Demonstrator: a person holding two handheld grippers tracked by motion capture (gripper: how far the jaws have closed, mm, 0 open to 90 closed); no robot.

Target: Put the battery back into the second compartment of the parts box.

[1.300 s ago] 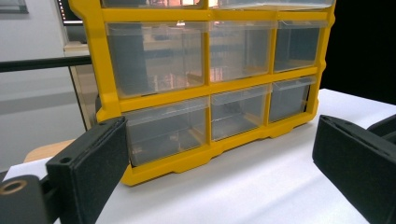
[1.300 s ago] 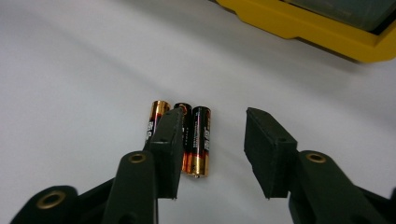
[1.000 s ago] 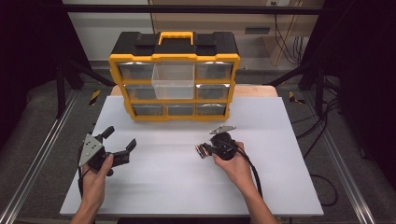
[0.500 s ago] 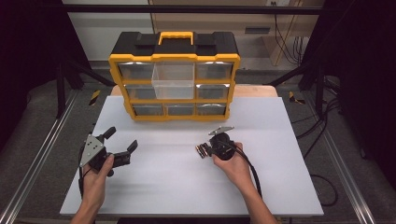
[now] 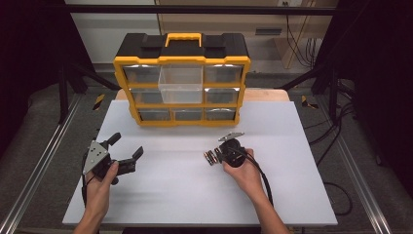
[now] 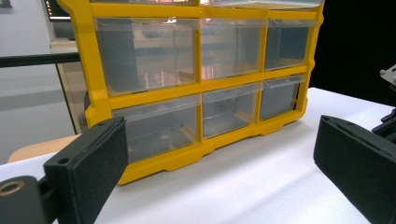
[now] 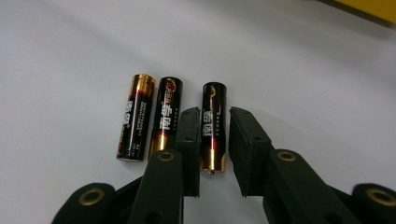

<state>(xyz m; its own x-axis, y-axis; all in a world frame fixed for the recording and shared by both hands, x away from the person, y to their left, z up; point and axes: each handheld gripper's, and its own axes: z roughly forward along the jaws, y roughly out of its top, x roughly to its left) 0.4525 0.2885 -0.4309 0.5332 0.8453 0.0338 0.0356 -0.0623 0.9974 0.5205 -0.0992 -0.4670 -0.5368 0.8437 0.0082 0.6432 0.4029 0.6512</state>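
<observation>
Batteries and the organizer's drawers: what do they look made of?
The three batteries look like metal cells in glossy black-and-gold printed wrap, with bright glints along the sleeves and a metal tip at one end. The drawers seem to be clear hard plastic, since you can see through them. The organizer frame looks like yellow moulded plastic.

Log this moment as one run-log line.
right gripper: jaws either side of one battery, not clearly clamped | two batteries beside it on table | left gripper: open, empty | organizer: one drawer out
</observation>
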